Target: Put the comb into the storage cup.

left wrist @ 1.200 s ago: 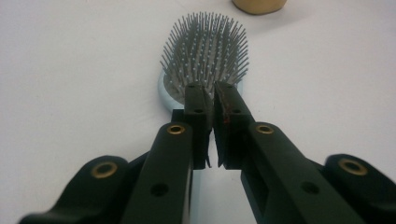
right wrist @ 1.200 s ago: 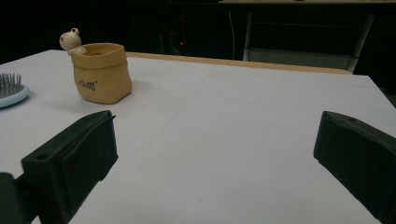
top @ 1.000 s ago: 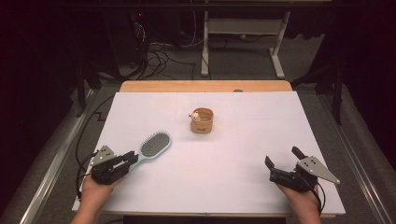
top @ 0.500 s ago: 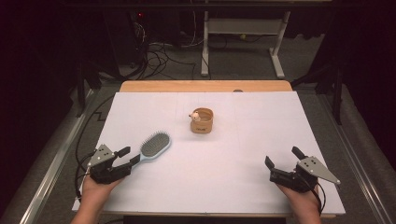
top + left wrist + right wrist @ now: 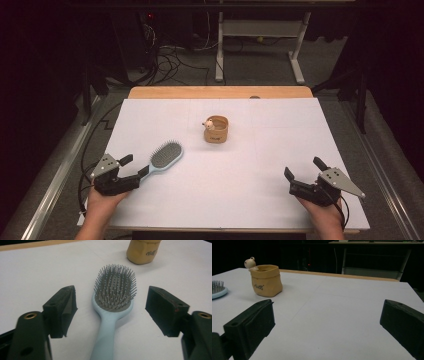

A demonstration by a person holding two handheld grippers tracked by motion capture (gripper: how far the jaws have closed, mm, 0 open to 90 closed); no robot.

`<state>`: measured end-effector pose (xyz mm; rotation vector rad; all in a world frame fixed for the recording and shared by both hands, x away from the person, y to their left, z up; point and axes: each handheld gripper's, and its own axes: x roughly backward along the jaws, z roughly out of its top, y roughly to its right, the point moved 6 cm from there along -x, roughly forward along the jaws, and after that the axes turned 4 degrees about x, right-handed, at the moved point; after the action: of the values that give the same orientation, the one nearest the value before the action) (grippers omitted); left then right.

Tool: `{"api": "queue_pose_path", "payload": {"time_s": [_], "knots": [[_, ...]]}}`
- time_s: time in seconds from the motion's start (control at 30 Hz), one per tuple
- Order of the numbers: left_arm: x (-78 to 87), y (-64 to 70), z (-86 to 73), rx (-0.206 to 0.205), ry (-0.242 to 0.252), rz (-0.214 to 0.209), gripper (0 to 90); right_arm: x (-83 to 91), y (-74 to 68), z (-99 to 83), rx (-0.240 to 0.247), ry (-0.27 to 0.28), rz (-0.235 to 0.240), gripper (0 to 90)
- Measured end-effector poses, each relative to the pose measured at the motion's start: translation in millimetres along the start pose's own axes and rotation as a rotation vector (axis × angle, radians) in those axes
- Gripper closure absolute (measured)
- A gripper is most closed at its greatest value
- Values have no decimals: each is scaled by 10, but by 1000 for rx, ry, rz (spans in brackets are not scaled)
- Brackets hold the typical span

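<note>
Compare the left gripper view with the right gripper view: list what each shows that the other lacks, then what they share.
Left gripper view alone: the hairbrush's light blue handle running down between the open left gripper. Right gripper view alone: the small figure on the pot's rim, and the open right gripper over bare table. Shared: the tan pot, the hairbrush's bristles.

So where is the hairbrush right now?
In the high view the hairbrush lies bristles up on the near left of the table, its handle between the open jaws of the left tool; the tan pot stands farther back toward the middle.
</note>
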<state>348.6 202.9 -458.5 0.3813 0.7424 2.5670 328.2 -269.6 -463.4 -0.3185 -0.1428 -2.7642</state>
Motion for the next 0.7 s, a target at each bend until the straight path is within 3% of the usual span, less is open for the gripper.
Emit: {"api": "queue_pose_path", "payload": {"time_s": [0.33,0.6,0.7], "knots": [[-52,-2,-50,-6,-37,-15,35,-4,-13,0,5,-2,5,1],[-148,15,-6,-23,-69,-9,6,-9,-13,-5,6,-5,5,1],[-203,-1,0,-40,-93,10,6,-12,-12,-8,9,-6,8,1]]}}
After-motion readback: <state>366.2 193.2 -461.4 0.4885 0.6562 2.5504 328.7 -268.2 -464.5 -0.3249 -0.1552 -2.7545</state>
